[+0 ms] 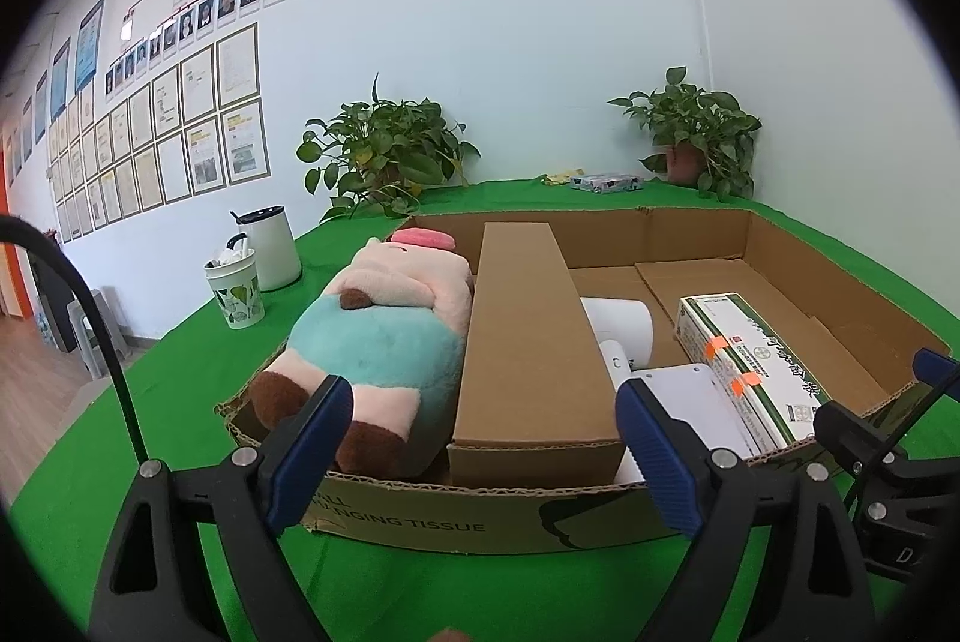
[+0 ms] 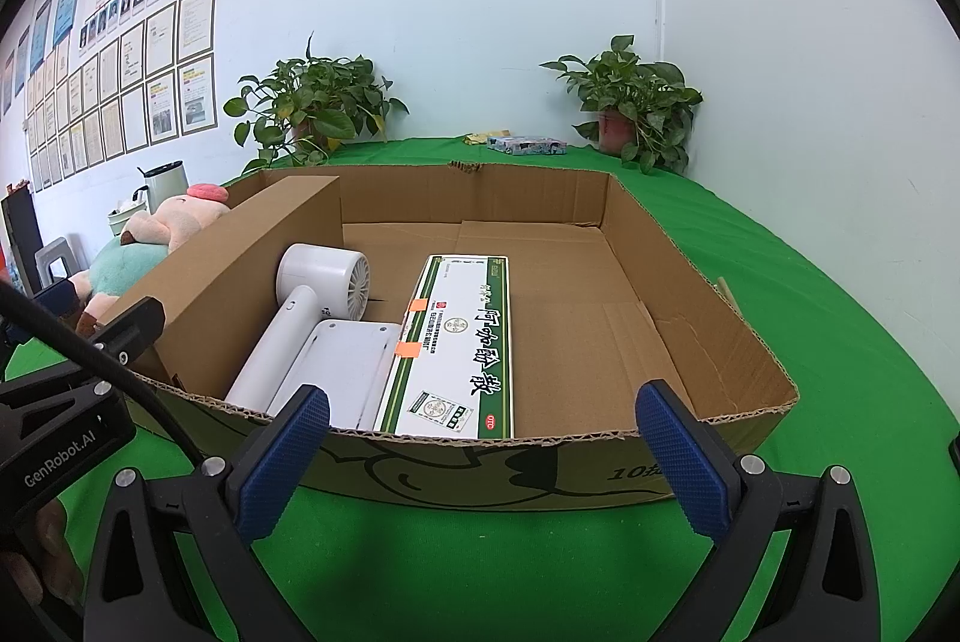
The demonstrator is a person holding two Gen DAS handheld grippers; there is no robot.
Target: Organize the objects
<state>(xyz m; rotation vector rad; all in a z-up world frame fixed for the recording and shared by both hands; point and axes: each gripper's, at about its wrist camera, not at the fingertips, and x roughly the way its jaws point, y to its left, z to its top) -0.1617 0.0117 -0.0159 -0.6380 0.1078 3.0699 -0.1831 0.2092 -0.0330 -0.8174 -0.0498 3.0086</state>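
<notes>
Behind the long carton (image 1: pixel 528 342), the hair dryer (image 1: pixel 624 336) is mostly hidden

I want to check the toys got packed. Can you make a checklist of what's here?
Surface: green cloth table.
Job's things: shallow cardboard tray holds pink-and-teal plush toy, long brown cardboard box, white hair dryer, white-and-green printed carton.
Clutter: white kettle, patterned cup, small tissue pack.
Grippers: left gripper and right gripper open, empty.
Cables: black cable.
Surroundings: two potted plants, framed wall papers.
</notes>
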